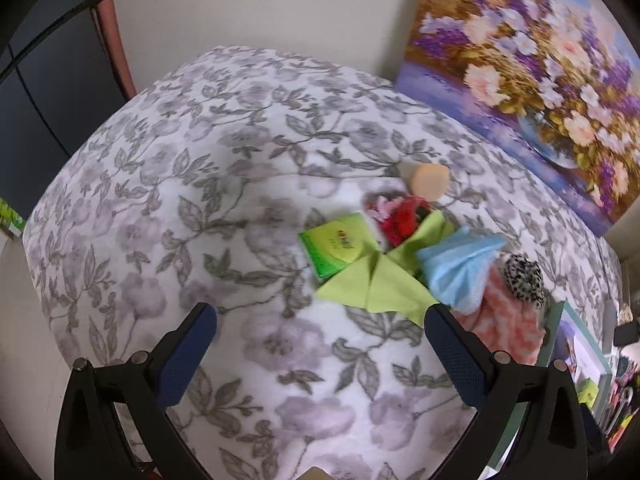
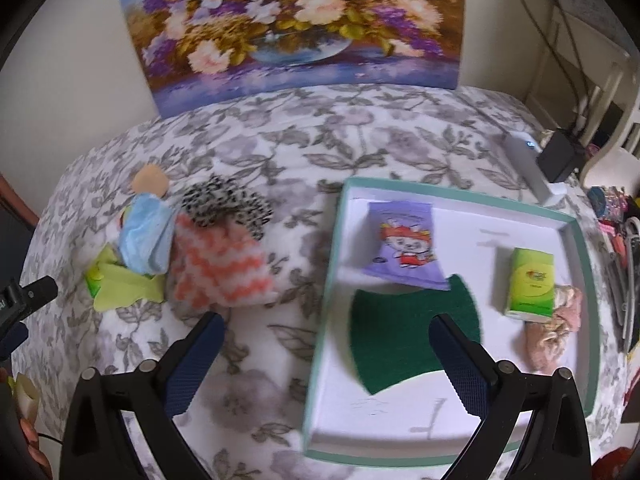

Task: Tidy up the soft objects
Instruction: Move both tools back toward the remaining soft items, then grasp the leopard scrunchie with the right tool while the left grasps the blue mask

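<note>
A heap of soft things lies on the floral bedspread [image 1: 168, 184]: a green tissue pack [image 1: 334, 246], a lime cloth [image 1: 380, 280], a blue face mask [image 1: 460, 268], a red and pink scrunchie [image 1: 400, 216], a beige sponge [image 1: 430, 180], a coral zigzag cloth [image 2: 220, 268] and a spotted scrunchie [image 2: 224, 204]. A white tray with a teal rim [image 2: 326, 292] holds a purple packet [image 2: 404, 246], a dark green pad [image 2: 400, 336], a green tissue pack [image 2: 530, 282] and a pink scrunchie [image 2: 554, 332]. My left gripper [image 1: 320, 332] is open and empty before the heap. My right gripper [image 2: 326, 344] is open and empty above the tray's left edge.
A flower painting [image 2: 292, 24] leans on the wall behind the bed. A white device [image 2: 528, 168] and a black box [image 2: 560, 156] lie beyond the tray. Assorted clutter [image 2: 616, 240] lies right of the tray. A dark cabinet [image 1: 36, 92] stands left.
</note>
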